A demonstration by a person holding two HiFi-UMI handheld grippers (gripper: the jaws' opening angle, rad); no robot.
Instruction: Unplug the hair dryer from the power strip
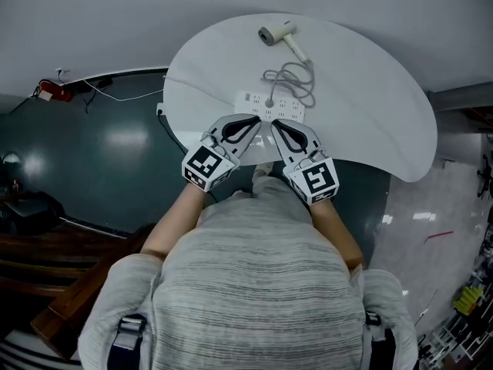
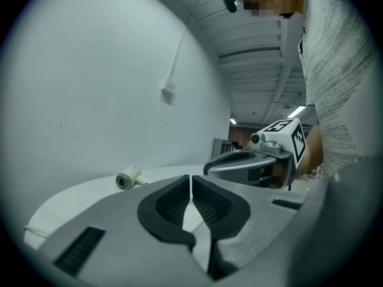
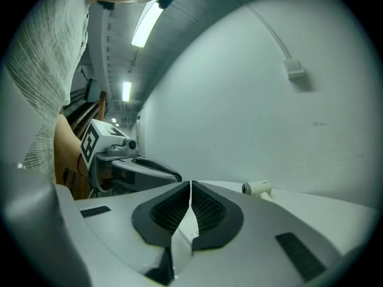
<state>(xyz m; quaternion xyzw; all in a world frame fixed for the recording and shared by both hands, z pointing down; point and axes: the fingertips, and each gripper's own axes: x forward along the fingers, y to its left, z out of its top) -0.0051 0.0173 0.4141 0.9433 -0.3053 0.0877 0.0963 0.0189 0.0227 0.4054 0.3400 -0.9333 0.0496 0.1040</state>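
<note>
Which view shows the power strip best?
The head view: the whole power strip lies on the white table with the hair dryer's plug in it. In their own views, the shut left claw and right claw block it; at most a white sliver shows under their pads.

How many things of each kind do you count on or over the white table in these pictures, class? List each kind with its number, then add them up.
hair dryer: 1
power strip: 1
grippers: 2 (left gripper, right gripper)
Total: 4
</note>
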